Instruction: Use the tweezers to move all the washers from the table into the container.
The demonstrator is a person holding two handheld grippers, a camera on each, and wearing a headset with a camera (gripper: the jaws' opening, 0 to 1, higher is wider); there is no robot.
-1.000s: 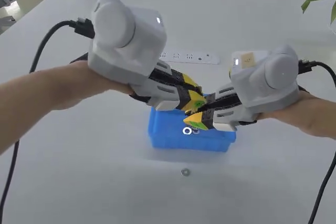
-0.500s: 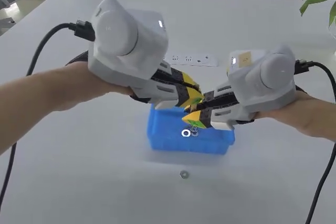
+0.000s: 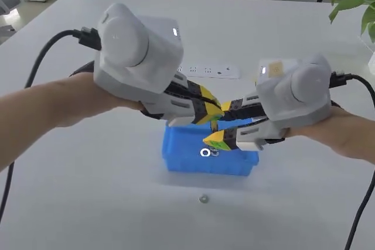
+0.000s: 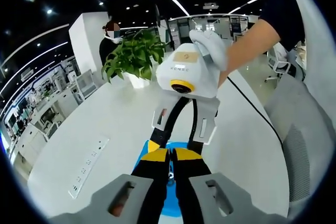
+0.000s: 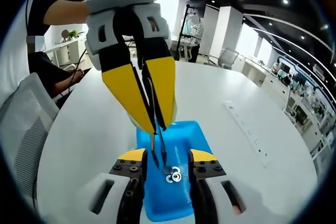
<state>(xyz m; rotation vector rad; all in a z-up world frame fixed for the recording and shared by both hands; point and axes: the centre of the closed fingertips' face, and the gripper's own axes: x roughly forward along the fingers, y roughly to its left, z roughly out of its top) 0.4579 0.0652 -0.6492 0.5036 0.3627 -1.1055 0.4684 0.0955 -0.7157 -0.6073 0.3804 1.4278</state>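
A small cluster of washers (image 5: 173,176) lies on the floor of the blue container (image 5: 202,129), near its middle. In the head view they show as bright rings (image 3: 205,153) inside the container (image 3: 187,162), while one loose washer (image 3: 203,199) sits out on the table (image 3: 88,191), just in front of the container's near wall and apart from it.

The tweezers (image 5: 156,145) point down into the container, with their tips just beside the cluster of washers. Whether they touch a washer cannot be told. The left gripper (image 5: 156,124) has its yellow-tipped jaws closed tight on the upper part of the tweezers. Its own view shows the same thing: the jaws (image 4: 171,156) are pressed nearly together, with a thin strip of metal between them over the blue container.

The right gripper (image 5: 166,157) faces the left gripper from the other side. Its jaws stand well apart and grip nothing — the tweezer tips and the washers show in the gap between them. In the head view the two grippers meet nose to nose above the container, the left gripper (image 3: 215,108) slightly higher and the right gripper (image 3: 212,139) lower.

Beyond the grippers a white power strip (image 3: 208,71) lies on the table, and a black cable (image 3: 50,51) trails away from the left gripper.
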